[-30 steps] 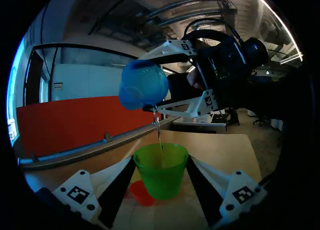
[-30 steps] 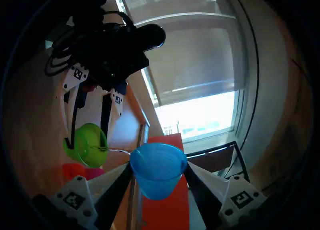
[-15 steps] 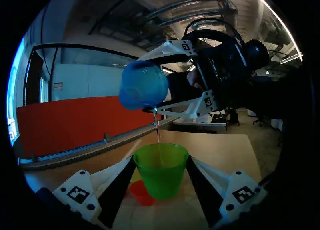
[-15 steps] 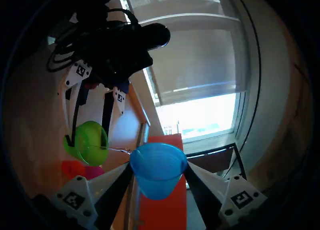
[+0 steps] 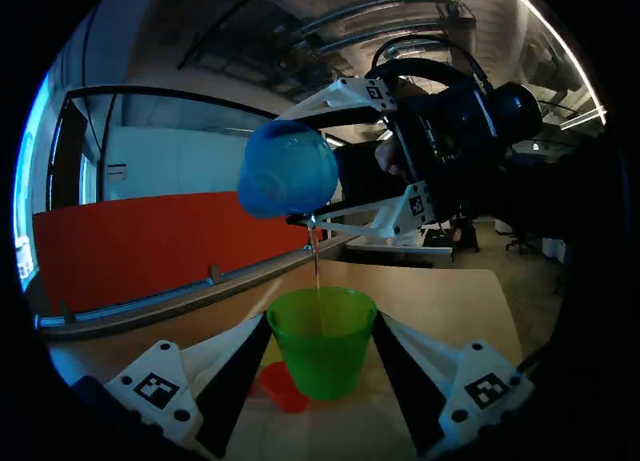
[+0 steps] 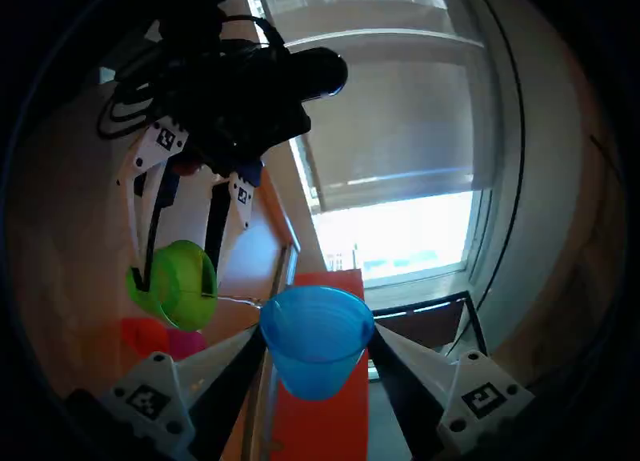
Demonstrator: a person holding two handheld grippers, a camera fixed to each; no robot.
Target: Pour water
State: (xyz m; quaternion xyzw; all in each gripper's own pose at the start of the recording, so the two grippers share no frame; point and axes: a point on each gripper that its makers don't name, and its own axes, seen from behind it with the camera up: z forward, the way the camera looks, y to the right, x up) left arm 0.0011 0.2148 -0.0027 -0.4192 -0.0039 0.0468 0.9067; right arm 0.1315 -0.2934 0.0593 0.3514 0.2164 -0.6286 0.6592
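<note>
**Pour in progress: blue cup tipped over green cup**

1. Left gripper (image 5: 320, 320): fingers set at a middling width, one on each side of the green cup (image 5: 322, 350), both pressed to its wall. The cup stands upright, mouth up, long axis vertical, over the near part of the counter (image 5: 448, 293). Whether its base rests on the counter cannot be told.
2. A red cup (image 5: 284, 386) stands on the counter just beside the green cup's base, on its left.
3. A thin stream of water (image 5: 316, 257) drops straight into the green cup's mouth.
4. Right gripper (image 6: 316, 331): fingers at a similar width, clamped on the blue cup (image 6: 316, 350) from both sides. In the left gripper view this cup hangs directly above the green one, tipped far over. Its long axis lies close to level and the low point of its lip meets the stream.
5. Beyond, an orange partition (image 5: 144, 245) runs along the counter's far edge.
</note>
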